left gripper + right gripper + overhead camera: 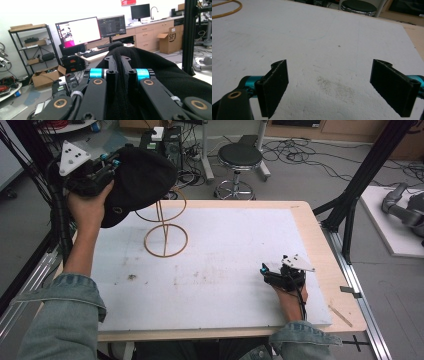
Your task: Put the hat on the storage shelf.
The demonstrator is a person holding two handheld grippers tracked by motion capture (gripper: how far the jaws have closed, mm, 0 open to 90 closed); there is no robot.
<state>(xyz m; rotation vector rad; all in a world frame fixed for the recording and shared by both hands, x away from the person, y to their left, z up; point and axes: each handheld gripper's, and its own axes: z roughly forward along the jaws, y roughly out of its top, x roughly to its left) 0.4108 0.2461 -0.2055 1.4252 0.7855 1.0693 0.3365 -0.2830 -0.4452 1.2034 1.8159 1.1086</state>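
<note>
A black fabric hat (140, 180) hangs in the air over the table's far left corner, with my left gripper (112, 165) shut on its edge. Along that gripper's own jaws (119, 60), the two stand close together with the hat's cloth (162, 72) pinched between them. Just below and right of the hat stands a thin wooden hoop stand (165, 227), partly under the hat's brim; its ring base lies on the white board. My right gripper (267, 270) rests low at the near right of the board. Its jaws (329, 82) are wide open with nothing between them.
The white board (225, 245) lies on a wooden table, and a loose wood strip (340, 316) sits near the front right corner. A black stool (240, 157) stands beyond the far edge. A black frame post (360, 180) rises at the right. The stand's ring (227, 10) curves across the right gripper view's far left.
</note>
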